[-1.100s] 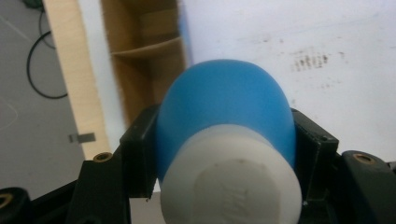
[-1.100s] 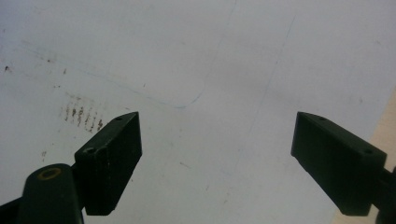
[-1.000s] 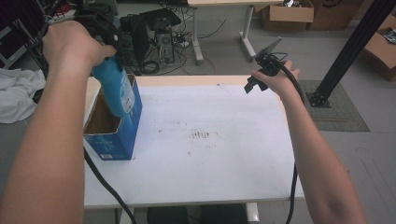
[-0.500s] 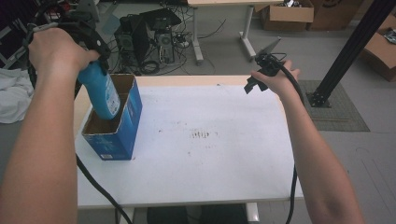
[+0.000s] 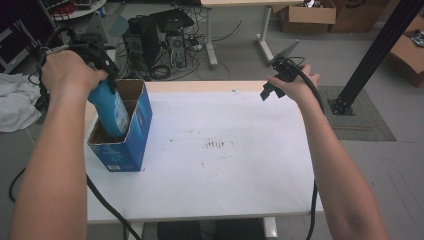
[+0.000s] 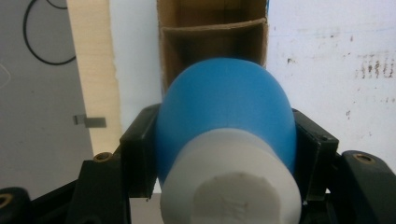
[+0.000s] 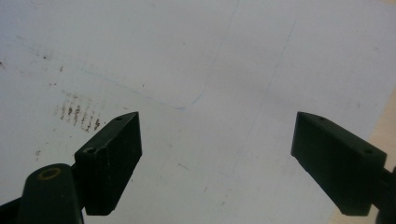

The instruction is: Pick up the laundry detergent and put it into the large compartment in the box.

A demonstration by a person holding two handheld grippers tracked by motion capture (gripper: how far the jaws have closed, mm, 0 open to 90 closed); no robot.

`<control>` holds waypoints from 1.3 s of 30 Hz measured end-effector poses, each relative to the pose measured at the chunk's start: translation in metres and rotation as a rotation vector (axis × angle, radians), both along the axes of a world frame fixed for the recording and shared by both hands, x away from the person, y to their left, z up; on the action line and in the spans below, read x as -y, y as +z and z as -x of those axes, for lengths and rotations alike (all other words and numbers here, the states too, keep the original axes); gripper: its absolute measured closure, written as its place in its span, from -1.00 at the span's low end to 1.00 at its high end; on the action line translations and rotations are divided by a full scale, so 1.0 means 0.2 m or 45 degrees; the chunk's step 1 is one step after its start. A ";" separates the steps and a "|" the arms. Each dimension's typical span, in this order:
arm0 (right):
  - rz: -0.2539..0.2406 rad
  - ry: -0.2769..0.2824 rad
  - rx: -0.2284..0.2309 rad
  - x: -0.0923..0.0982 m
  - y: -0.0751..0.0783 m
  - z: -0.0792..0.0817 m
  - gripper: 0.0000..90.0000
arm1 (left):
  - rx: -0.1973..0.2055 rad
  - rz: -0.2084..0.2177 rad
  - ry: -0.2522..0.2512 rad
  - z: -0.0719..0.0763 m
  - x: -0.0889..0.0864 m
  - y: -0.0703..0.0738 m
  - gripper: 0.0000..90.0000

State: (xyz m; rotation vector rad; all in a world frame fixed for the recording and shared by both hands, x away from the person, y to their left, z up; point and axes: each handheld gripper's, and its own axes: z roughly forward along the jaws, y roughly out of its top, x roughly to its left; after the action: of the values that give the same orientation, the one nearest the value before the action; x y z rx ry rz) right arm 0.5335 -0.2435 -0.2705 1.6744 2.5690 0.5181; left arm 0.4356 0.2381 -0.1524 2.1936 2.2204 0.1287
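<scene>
- My left gripper (image 5: 102, 67) is clamped on the blue bottle (image 5: 112, 112), its 2 jaws pressing either side of the body just below the white cap (image 6: 231, 179), as the left gripper view shows.
- In the high view the bottle leans, with its lower end already inside the open top of the blue cardboard box (image 5: 125, 145), which stands near the left edge of the white table (image 5: 225, 170).
- I judge the step in hand to be seating the bottle in the box, and it looks roughly halfway in.
- To do it well I would bring the bottle closer to upright first, so its base does not catch on the cardboard wall or on the divider (image 6: 212, 30) I see inside.
- I would lower slowly and keep the grip firm until the base rests on the bottom; only then part the jaws.
- The box is light and could tip or slide if I push sideways, so I should press straight down.
- My right gripper (image 5: 280, 75) is released, jaws wide apart with nothing between them, held above the table's far right side, well apart from the box.
- It could steady the box if it shifts.
</scene>
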 end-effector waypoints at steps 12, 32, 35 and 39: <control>0.005 0.021 0.005 -0.01 -0.01 0.00 -0.63 | -0.051 0.017 0.004 -0.01 -0.02 -0.21 -0.15; 0.003 0.029 -0.003 -0.03 -0.04 0.00 -0.63 | -0.116 0.024 0.004 -0.01 -0.02 -0.49 -0.15; 0.005 0.034 -0.004 -0.03 -0.05 0.00 -0.63 | -0.128 0.026 0.007 -0.01 -0.02 -0.52 -0.15; 0.007 0.027 -0.008 -0.03 -0.05 0.00 -0.63 | -0.144 0.018 0.007 -0.02 -0.02 -0.55 -0.15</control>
State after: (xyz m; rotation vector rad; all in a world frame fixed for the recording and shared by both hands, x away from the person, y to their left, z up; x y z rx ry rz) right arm 0.5334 -0.2376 -0.2803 1.6507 2.5928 0.5070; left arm 0.4392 0.2420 -0.2629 2.2414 2.2762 -0.0115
